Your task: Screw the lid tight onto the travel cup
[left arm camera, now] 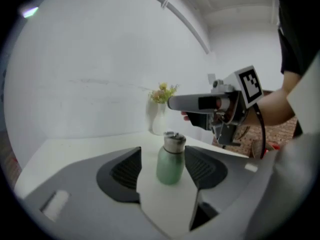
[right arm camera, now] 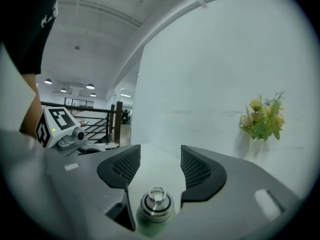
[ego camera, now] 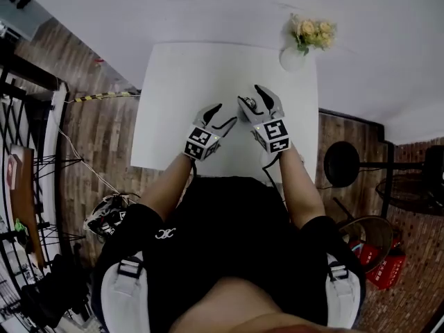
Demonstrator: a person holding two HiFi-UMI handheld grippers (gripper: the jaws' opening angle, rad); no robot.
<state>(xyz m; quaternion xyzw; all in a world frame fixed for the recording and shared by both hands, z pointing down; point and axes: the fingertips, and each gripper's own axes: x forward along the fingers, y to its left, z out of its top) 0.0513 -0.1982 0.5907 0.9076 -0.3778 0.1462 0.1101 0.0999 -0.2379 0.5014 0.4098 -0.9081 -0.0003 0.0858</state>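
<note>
The pale green travel cup (left arm camera: 169,170) stands upright on the white desk (left arm camera: 70,151), untouched between the left gripper's (left arm camera: 162,154) spread fingers, while the right gripper (right arm camera: 160,151), fingers likewise spread and empty, hangs directly over its steel lid (right arm camera: 156,204).

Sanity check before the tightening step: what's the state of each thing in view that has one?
Cup: upright on the table, not gripped.
Lid: on the cup; can't tell whether it's tight.
Left gripper: open, jaws either side of the cup, not touching it.
Right gripper: open, empty, higher than the lid.
Vase: upright, flowers in it.
</note>
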